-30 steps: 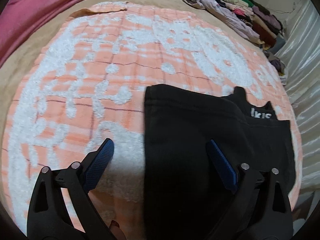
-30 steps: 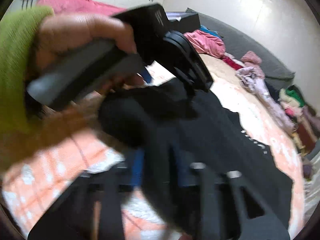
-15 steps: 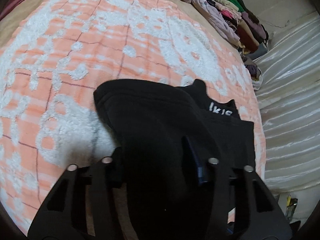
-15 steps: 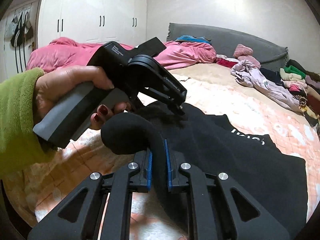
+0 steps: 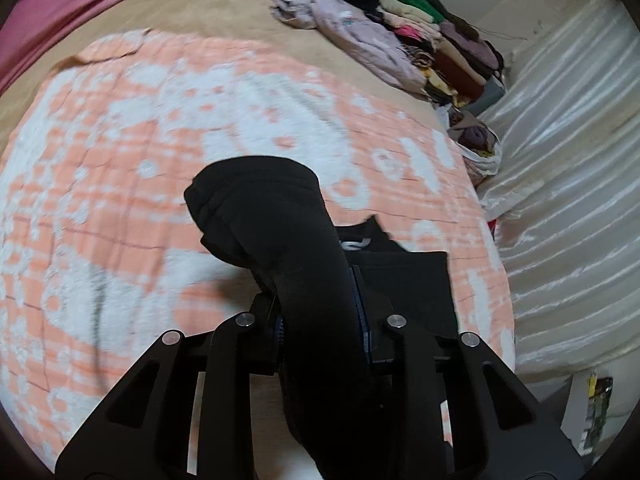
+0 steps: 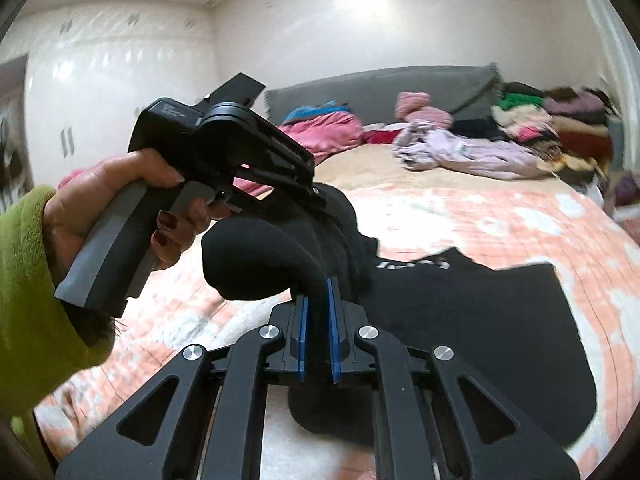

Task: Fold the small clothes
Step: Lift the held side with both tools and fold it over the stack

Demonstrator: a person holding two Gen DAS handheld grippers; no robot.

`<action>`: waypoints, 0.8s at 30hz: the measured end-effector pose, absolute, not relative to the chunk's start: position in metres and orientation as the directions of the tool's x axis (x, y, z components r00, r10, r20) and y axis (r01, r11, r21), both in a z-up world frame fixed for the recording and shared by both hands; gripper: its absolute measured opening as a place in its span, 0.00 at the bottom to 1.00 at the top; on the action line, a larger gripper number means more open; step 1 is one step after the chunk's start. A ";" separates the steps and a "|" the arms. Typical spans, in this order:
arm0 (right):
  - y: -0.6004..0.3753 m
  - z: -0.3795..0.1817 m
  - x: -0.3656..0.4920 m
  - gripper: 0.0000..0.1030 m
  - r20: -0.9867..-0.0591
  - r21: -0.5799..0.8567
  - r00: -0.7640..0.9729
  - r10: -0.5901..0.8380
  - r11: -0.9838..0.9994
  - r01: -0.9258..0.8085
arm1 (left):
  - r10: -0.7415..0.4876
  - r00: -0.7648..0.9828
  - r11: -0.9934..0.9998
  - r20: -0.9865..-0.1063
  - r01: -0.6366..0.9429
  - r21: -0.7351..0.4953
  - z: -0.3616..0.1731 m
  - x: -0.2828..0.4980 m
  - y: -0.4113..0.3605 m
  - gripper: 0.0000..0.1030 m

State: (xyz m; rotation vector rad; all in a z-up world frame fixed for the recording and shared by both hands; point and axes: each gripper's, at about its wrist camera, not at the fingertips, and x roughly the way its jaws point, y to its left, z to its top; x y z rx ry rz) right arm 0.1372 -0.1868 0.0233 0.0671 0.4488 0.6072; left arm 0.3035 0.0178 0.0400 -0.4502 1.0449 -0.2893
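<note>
Gripping the black garment [image 6: 480, 320] with left gripper [image 5: 320, 312] and right gripper [image 6: 316, 332] both clamped on its lifted edge above the orange blanket [image 5: 120, 160], you hold soft, light, limp cloth; pinch near corners.

My black garment [image 5: 280, 232] carries white lettering [image 6: 412, 265] and lies on an orange-and-white patchy blanket [image 5: 120, 160]. My grippers' pads [image 6: 303, 336] are blue on black frames. My sleeve [image 6: 24, 280] is lime green, my nails [image 6: 165, 220] dark red, the bedspread [image 5: 208, 12] tan.
</note>
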 end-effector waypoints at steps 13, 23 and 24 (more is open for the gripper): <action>-0.274 0.009 0.129 0.07 -0.407 0.380 0.765 0.498 0.854 -0.354 | -0.382 0.430 0.922 -0.818 0.116 -0.370 0.034 0.328 -0.110 0.18; -0.319 -0.015 0.129 0.07 -0.457 0.496 0.757 0.468 0.840 -0.220 | -0.316 0.385 0.949 -0.867 0.142 -0.282 0.005 0.340 -0.174 0.22; -0.322 -0.017 0.130 0.07 -0.462 0.501 0.756 0.463 0.840 -0.207 | -0.317 0.382 0.948 -0.868 0.142 -0.283 0.003 0.340 -0.177 0.23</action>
